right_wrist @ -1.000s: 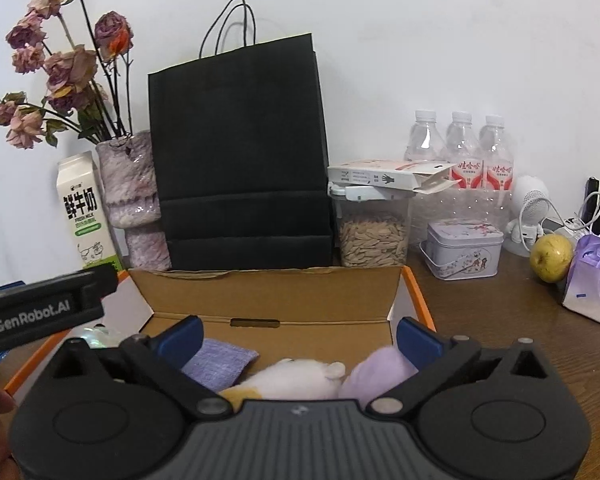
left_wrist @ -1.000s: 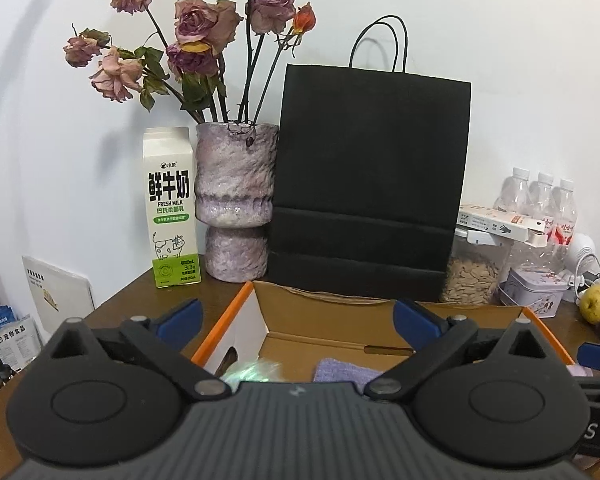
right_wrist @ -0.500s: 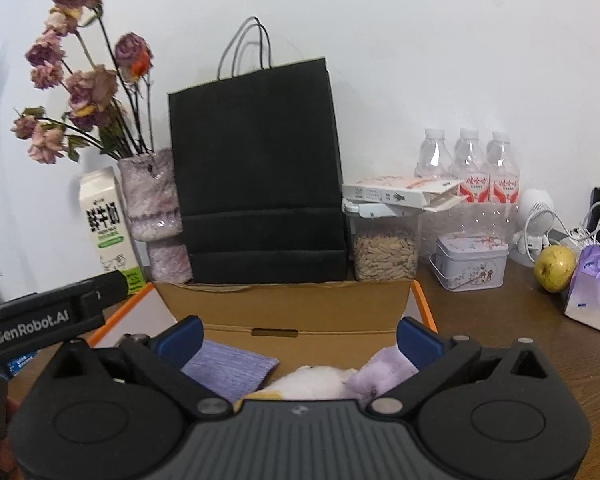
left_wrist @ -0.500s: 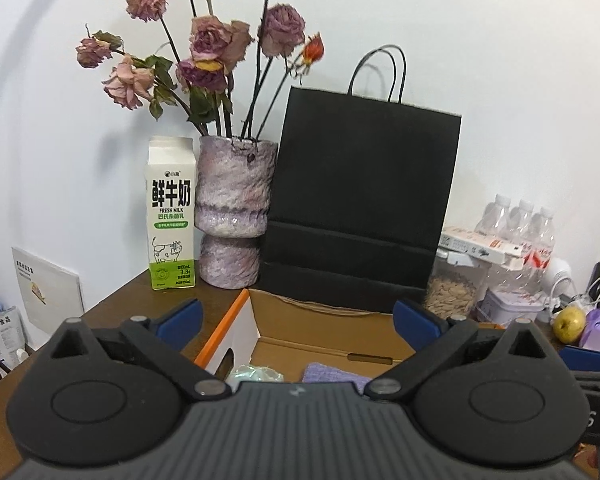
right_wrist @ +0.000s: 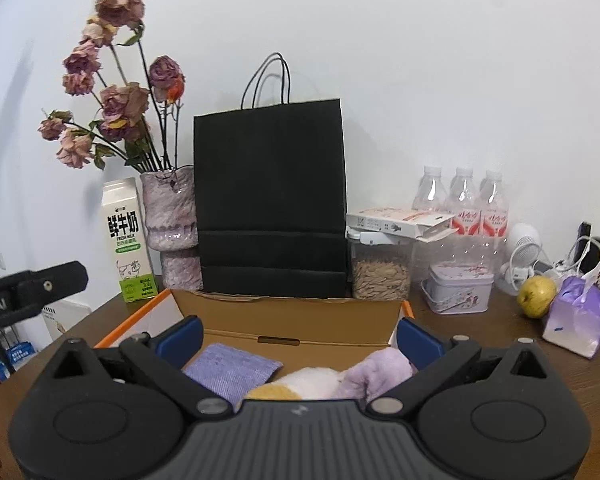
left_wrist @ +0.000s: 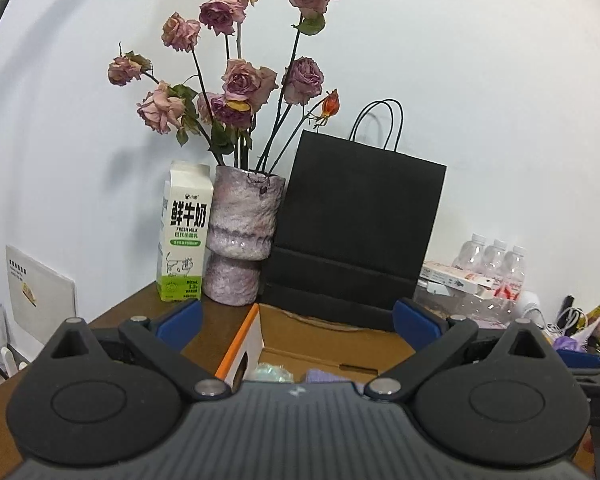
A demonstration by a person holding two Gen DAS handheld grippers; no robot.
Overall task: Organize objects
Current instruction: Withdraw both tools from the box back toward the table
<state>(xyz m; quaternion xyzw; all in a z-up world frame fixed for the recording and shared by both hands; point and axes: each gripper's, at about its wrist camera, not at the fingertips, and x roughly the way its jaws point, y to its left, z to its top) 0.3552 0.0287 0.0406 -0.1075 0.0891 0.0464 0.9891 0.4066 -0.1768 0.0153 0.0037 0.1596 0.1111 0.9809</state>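
An open cardboard box (right_wrist: 300,322) with orange edges lies on the brown table in front of both grippers. Inside it the right wrist view shows a purple cloth (right_wrist: 232,364) and a plush toy (right_wrist: 332,380) in white, yellow and lilac. The left wrist view catches the same box (left_wrist: 324,346), the cloth's edge (left_wrist: 324,377) and a pale green crinkly item (left_wrist: 268,372). My left gripper (left_wrist: 298,324) and my right gripper (right_wrist: 298,334) both hover open above the box's near side, with nothing between the blue fingers (right_wrist: 180,334).
Behind the box stand a black paper bag (right_wrist: 270,200), a vase of dried roses (right_wrist: 172,220) and a milk carton (right_wrist: 128,240). To the right are a seed jar (right_wrist: 380,268), a tin (right_wrist: 458,286), water bottles (right_wrist: 464,200), a yellow-green fruit (right_wrist: 538,296) and a purple bag (right_wrist: 578,316).
Both grippers have drawn back and risen from the box; the box and bag look smaller and lower in both views. The jaws stay open.
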